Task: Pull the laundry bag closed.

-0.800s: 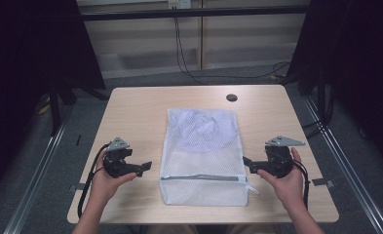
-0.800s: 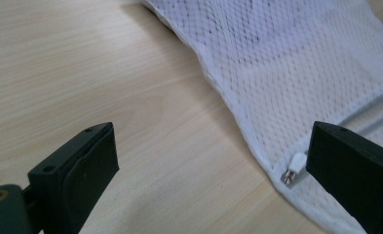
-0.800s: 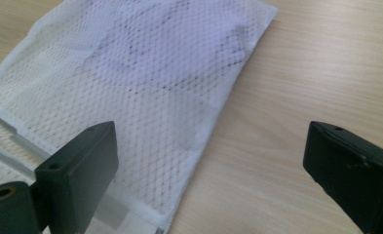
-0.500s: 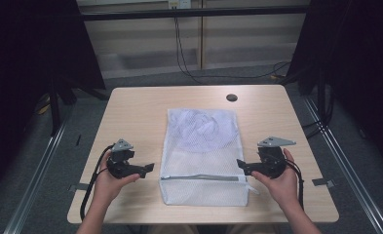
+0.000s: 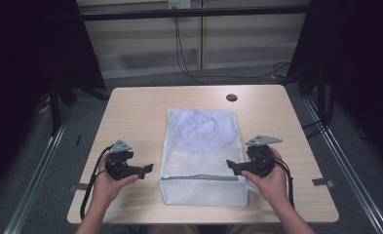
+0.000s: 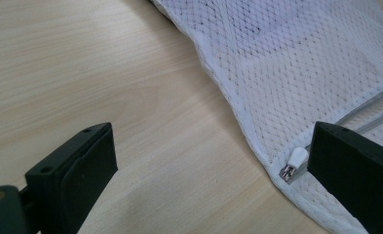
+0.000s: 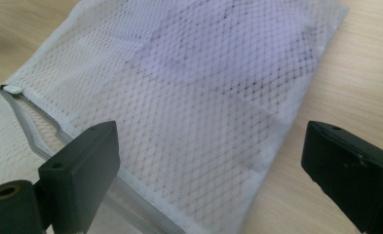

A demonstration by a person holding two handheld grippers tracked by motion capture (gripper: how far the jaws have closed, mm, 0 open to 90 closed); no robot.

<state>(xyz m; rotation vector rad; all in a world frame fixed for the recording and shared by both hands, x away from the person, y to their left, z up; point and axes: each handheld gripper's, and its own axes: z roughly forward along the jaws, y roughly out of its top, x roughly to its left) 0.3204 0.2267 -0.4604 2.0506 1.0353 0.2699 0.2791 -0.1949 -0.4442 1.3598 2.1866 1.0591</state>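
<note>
A light wooden table [image 5: 130,112] is being used as the work surface, with a small dark round grommet [image 5: 231,97] set near its far edge, well apart from everything else; grey floor and metal rails are being seen around the table. Nothing is standing between the grippers and the white mesh laundry bag [image 5: 203,146], which is lying flat in the middle of the table, its zipped end toward the near edge. The left gripper [image 5: 147,168] is being held in the person's left hand [image 5: 108,183] just beside the bag's near left side, jaws spread wide apart and holding nothing; in the left gripper view the white zipper pull [image 6: 295,163] is sitting at the bag's corner right beside one jaw, not touching being confirmed. The right gripper [image 5: 230,166] is being held in the right hand [image 5: 269,180] at the bag's near right side, jaws also wide apart and empty, with the mesh and the zipper line [image 7: 38,126] lying between and beyond them. The bag is looking translucent, fine netted, edged in white seam tape, with pale bluish white fabric [image 5: 201,126] showing bunched inside toward the far end.
</note>
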